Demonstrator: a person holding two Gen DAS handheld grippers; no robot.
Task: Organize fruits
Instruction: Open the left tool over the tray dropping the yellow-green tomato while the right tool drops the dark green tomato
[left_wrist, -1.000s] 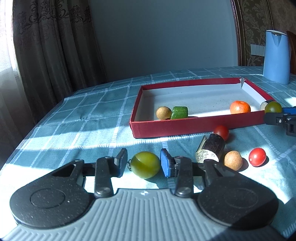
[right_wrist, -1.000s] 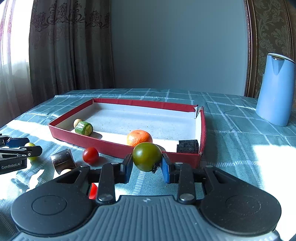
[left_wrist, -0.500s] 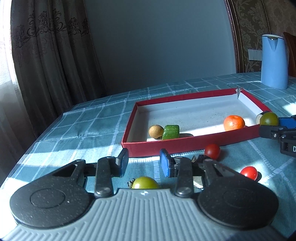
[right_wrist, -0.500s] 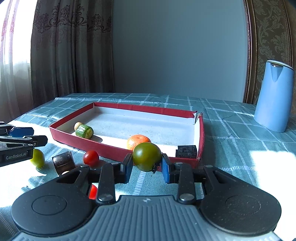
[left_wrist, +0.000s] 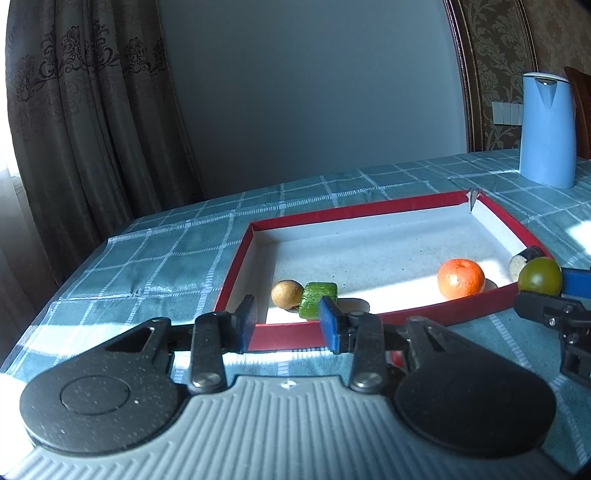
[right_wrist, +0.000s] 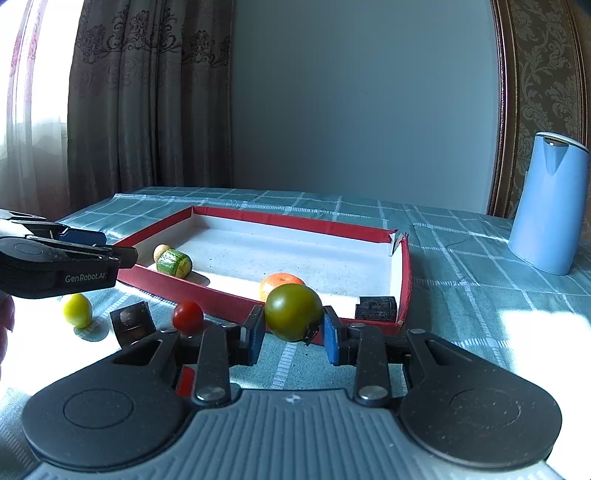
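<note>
Right wrist view: my right jaws (right_wrist: 293, 341) pinch a round dark-green tomato (right_wrist: 293, 312) just short of the red-walled cardboard tray (right_wrist: 405, 280); I should clear its near wall before letting go. My left jaws (left_wrist: 288, 325) stand parted, empty.

A home dining or living room: heavy patterned curtains (right_wrist: 147, 92) hang beside a sunlit window, damask wallpaper (right_wrist: 546, 74) covers the wall behind dark wood trim, and a checked teal tablecloth (left_wrist: 166, 258) covers the surface, where a pale blue jug (right_wrist: 546, 206) stands.
</note>
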